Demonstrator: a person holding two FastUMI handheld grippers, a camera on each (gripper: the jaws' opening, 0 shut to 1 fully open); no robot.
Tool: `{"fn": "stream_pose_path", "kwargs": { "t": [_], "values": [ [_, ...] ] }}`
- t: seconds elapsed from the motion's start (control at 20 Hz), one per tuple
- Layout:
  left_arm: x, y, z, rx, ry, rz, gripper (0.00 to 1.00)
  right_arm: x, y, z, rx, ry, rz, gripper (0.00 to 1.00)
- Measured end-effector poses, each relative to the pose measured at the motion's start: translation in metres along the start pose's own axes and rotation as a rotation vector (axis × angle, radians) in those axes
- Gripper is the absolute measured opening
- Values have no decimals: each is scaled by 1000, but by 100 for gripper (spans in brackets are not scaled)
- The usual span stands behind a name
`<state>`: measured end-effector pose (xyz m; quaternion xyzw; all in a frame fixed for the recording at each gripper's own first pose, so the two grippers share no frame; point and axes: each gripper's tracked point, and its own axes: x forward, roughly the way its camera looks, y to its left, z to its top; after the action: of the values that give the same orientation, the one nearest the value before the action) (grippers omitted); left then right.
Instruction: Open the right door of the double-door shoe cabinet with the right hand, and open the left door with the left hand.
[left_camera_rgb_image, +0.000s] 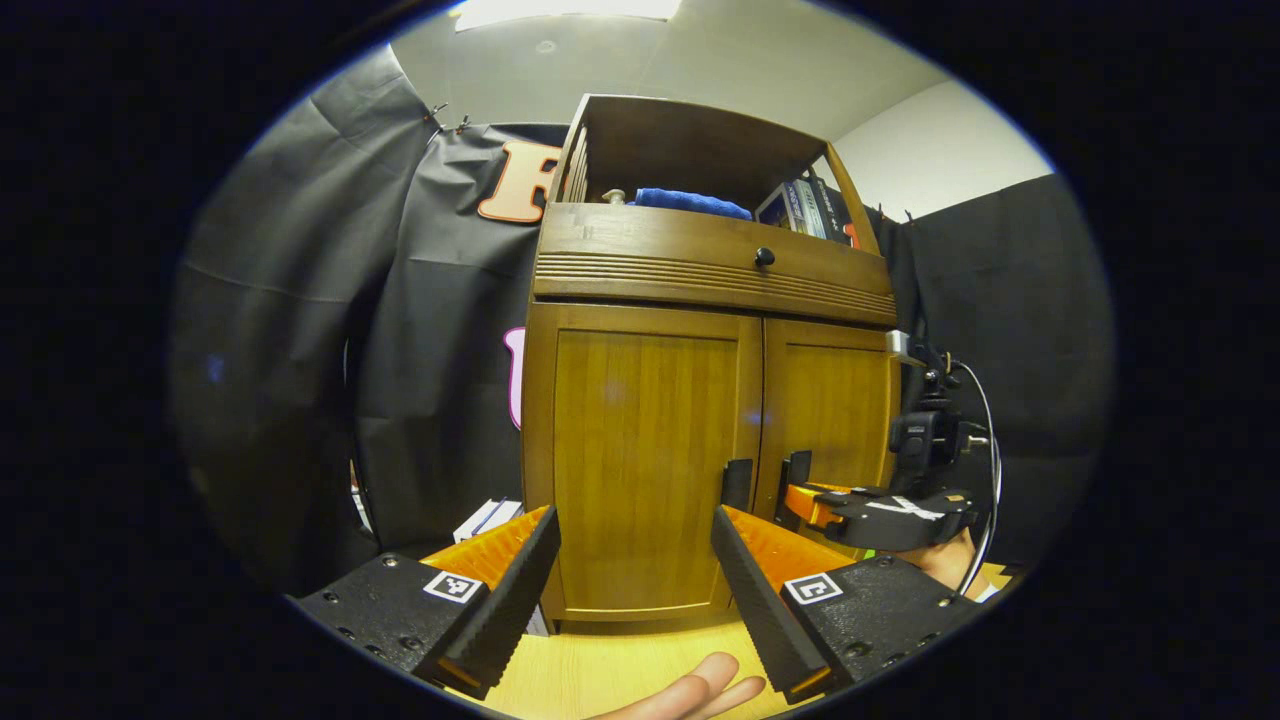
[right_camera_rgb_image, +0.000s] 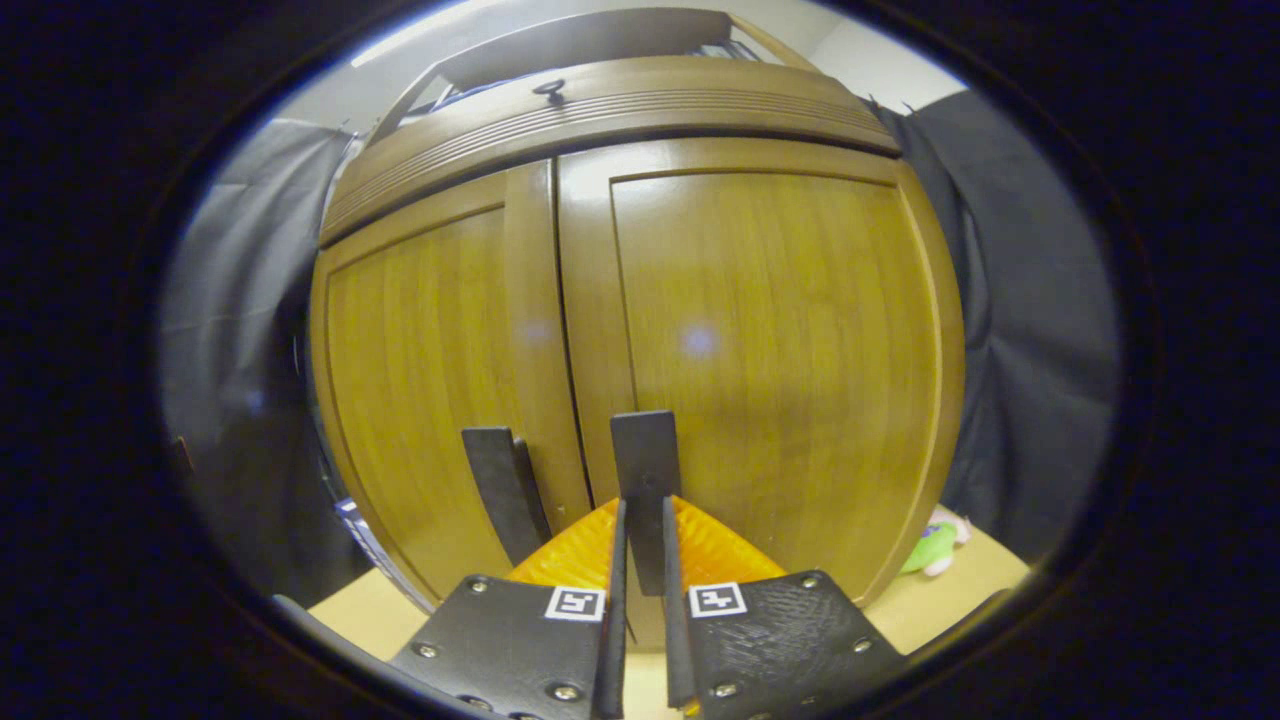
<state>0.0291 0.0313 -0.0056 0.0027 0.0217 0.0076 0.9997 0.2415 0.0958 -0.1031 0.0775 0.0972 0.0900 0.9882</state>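
The wooden shoe cabinet stands close ahead with both doors shut. In the left gripper view its left door (left_camera_rgb_image: 640, 460) fills the middle and its right door (left_camera_rgb_image: 835, 410) lies beyond. Two flat black handles flank the centre seam: the left door's handle (left_camera_rgb_image: 737, 485) and the right door's handle (left_camera_rgb_image: 797, 470). My left gripper (left_camera_rgb_image: 635, 530) is open, short of the left door, with nothing between its fingers. In the right gripper view my right gripper (right_camera_rgb_image: 640, 515) is shut on the right door's handle (right_camera_rgb_image: 645, 460). The left door's handle (right_camera_rgb_image: 500, 490) stands free beside it. The right gripper (left_camera_rgb_image: 812, 500) is also seen at that handle.
Above the doors runs a drawer with a black knob (left_camera_rgb_image: 764, 257). Higher up, an open shelf holds a blue cloth (left_camera_rgb_image: 690, 202) and books (left_camera_rgb_image: 805, 208). A white box (left_camera_rgb_image: 485, 520) lies left of the cabinet and a green toy (right_camera_rgb_image: 935, 545) to its right. Fingertips of a hand (left_camera_rgb_image: 700, 690) show above the wooden floor (left_camera_rgb_image: 620, 660).
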Motion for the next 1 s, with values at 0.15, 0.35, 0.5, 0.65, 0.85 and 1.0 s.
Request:
{"fn": "stream_pose_path", "kwargs": {
  "t": [0.15,0.35,0.5,0.65,0.85,1.0],
  "values": [
    [4,7,-1,1,-2,11,89,1,2,-3,-19,2,30,17],
    [8,10,-1,-4,3,15,89,1,8,-5,2,1,66,21],
    [10,13,-2,-3,7,20,94,0,2,2,-67,-36,26,21],
    [11,10,-3,-4,13,12,89,-1,-16,7,-164,-68,-88,61],
    [12,10,-3,-5,12,9,89,16,-13,11,-182,-70,-91,76],
    [13,9,-4,-5,19,8,89,23,-4,7,-108,-37,-16,52]
  ]
}}
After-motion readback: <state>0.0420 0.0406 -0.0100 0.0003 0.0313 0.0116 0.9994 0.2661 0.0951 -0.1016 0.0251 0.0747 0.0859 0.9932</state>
